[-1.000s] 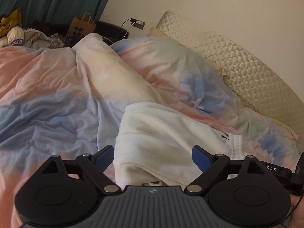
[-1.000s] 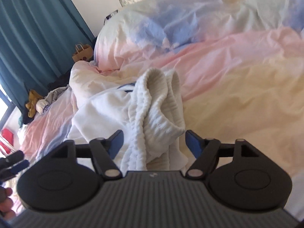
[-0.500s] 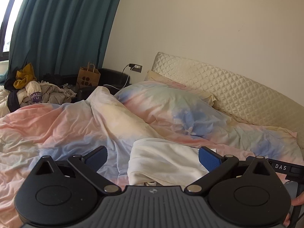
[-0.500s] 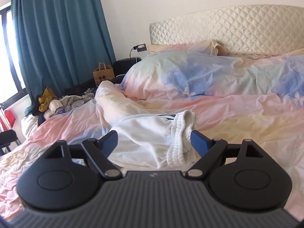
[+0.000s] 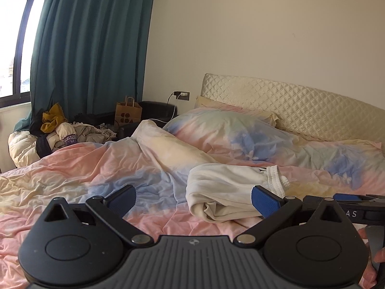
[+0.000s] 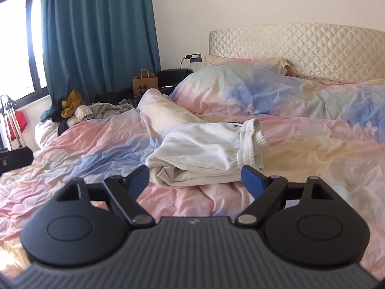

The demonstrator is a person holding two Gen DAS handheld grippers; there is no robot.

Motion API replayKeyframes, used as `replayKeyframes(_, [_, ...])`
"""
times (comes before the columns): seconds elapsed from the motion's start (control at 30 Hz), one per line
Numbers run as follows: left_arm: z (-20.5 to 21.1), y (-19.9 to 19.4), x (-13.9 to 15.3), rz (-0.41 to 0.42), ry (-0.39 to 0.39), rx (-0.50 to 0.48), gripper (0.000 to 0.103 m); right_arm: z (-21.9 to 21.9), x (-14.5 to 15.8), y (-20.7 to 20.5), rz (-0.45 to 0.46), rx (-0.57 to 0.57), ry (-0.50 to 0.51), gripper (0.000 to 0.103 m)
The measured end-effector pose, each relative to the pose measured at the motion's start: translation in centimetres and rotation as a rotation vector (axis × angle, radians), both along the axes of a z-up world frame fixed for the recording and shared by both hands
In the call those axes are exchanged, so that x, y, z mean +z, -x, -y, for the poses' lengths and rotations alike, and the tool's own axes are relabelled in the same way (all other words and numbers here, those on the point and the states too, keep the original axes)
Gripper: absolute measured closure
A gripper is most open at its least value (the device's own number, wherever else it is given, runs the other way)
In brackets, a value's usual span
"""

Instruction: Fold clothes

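Note:
A folded white garment with a ribbed elastic band lies on the pastel duvet. It also shows in the right wrist view. My left gripper is open and empty, held back from the garment's near edge. My right gripper is open and empty, also short of the garment. The right gripper's body shows at the right edge of the left wrist view.
A pastel pillow and quilted headboard lie behind the garment. A pile of clothes, a paper bag and a teal curtain stand at the left. A charger hangs from the wall socket.
Both grippers have pulled back and tilted up from the garment, which lies folded on the duvet. Both stayed open.

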State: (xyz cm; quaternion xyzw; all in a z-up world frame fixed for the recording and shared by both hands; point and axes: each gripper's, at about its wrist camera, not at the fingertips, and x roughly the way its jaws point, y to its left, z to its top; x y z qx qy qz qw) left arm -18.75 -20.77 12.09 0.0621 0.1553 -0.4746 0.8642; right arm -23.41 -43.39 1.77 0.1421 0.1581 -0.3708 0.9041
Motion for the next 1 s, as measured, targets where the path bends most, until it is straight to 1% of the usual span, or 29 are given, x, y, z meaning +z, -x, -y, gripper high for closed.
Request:
replayKeyframes(0.07, [-0.9, 0.2, -0.7, -0.003, -0.003, 0.011, 0.000, -1.3, 0.1, -0.1, 0.007, 0.000, 0.007, 0.018])
replayKeyframes(0.17, [-1.2, 0.0, -1.7, -0.007, -0.026, 0.017, 0.000, -2.5, 0.0, -0.6, -0.015, -0.007, 0.028, 0.018])
replayKeyframes(0.27, [-1.4, 0.1, -1.8, -0.004, -0.035, 0.027, 0.000, -3.5, -0.1, -0.7, -0.025, -0.011, 0.037, 0.018])
replayKeyframes(0.37, [-1.3, 0.2, -1.5, 0.023, -0.043, 0.042, 0.000, -3.7, 0.0, -0.9, -0.042, -0.012, 0.046, 0.018])
replayKeyframes(0.43, [-1.3, 0.1, -1.3, 0.024, -0.044, 0.052, 0.000, -3.8, 0.0, -1.1, -0.052, -0.016, 0.055, 0.018])
replayKeyframes(0.6, [-1.2, -0.5, -1.1, 0.000, -0.051, 0.068, 0.000, -4.1, 0.3, -1.7, -0.075, -0.018, 0.079, 0.018])
replayKeyframes(0.73, [-1.1, -0.9, -1.2, -0.023, -0.049, 0.068, 0.000, -4.0, 0.2, -1.7, -0.073, -0.022, 0.080, 0.018])
replayKeyframes(1.0, [-0.8, -0.6, -1.2, 0.009, -0.060, 0.074, 0.000, -4.2, 0.1, -1.7, -0.077, -0.040, 0.070, 0.018])
